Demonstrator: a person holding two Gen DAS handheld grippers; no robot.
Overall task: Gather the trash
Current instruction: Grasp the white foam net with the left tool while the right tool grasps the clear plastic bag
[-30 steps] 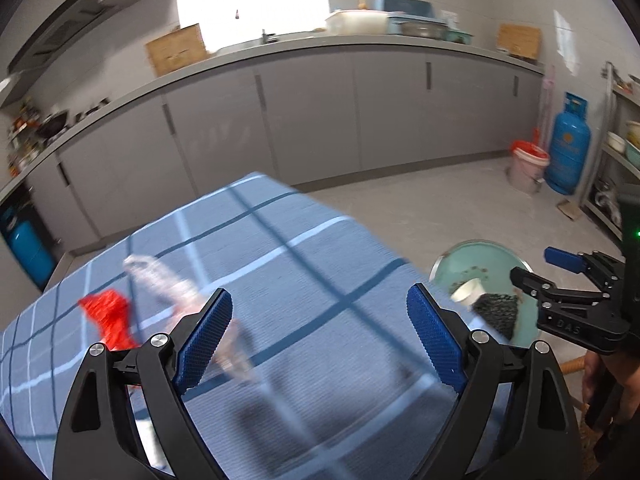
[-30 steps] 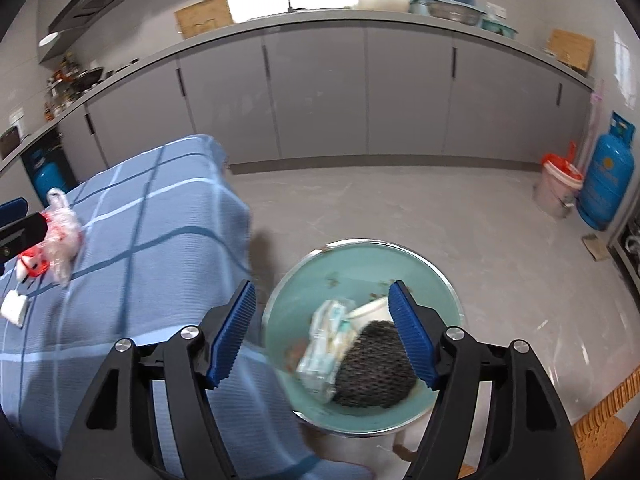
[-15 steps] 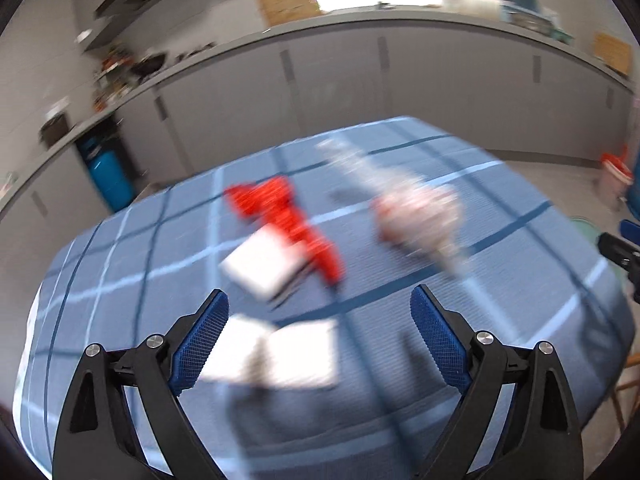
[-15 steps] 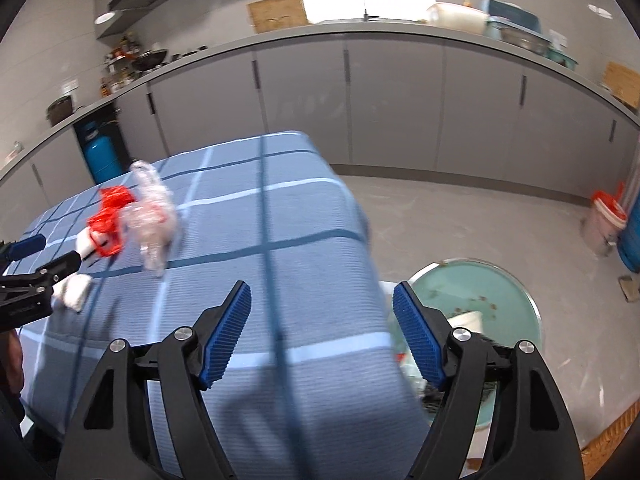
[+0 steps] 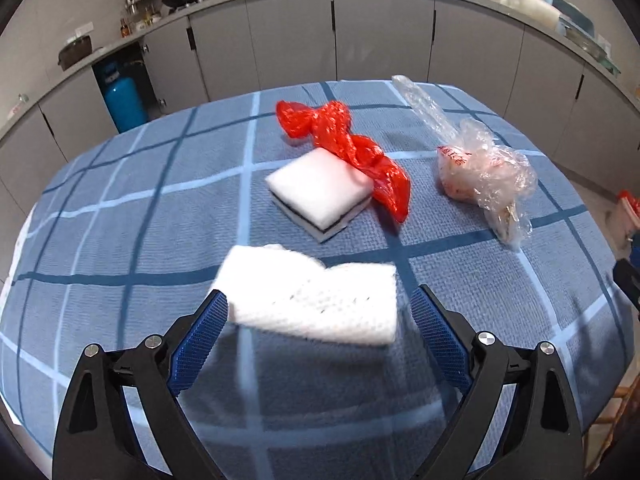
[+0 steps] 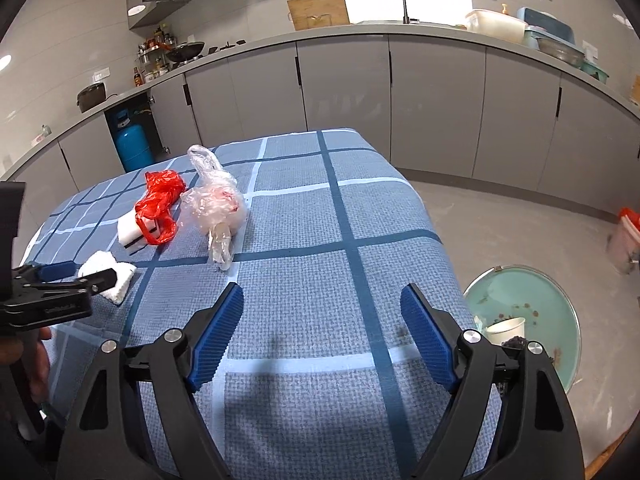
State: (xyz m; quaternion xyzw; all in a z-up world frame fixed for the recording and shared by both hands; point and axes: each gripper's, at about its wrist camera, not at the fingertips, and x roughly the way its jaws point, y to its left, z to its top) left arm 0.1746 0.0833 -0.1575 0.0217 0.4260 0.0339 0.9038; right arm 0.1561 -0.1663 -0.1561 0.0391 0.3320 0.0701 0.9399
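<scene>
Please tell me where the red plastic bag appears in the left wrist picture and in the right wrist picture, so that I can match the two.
Left wrist view: the red plastic bag lies above centre, draped over the far edge of the white sponge block.
Right wrist view: the red plastic bag lies at the left, on the far part of the table.
Shared landmark: the clear plastic bag, just right of it in both.
</scene>
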